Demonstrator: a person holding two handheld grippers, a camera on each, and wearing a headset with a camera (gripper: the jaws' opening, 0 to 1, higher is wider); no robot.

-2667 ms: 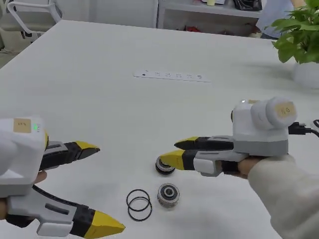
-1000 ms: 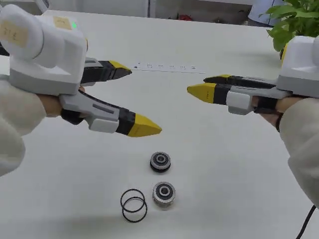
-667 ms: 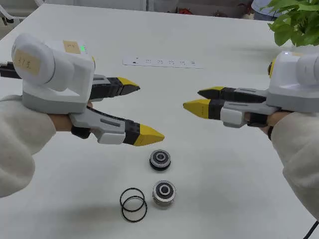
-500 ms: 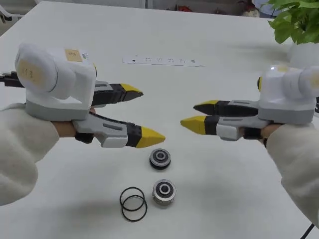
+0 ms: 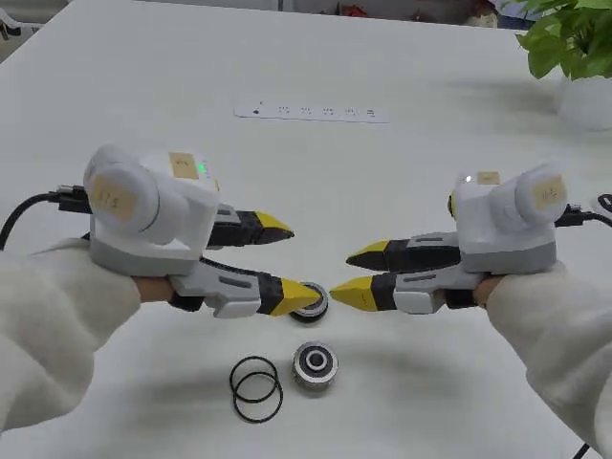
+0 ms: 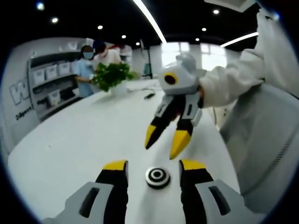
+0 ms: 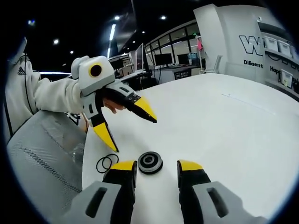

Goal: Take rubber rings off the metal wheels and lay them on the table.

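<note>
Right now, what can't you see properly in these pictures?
- Far wheel: in the head view the left tool's lower jaw tip covers its left side.
- Whether that wheel is bare: too small and blurred to tell in any view.
- Plant: cut off by the head view's top-right edge.
- Power strip: sockets too small in the head view.

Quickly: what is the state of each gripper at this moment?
Left gripper: open, holding nothing; a wheel lies just ahead of its jaws.
Right gripper: open, holding nothing.
</note>
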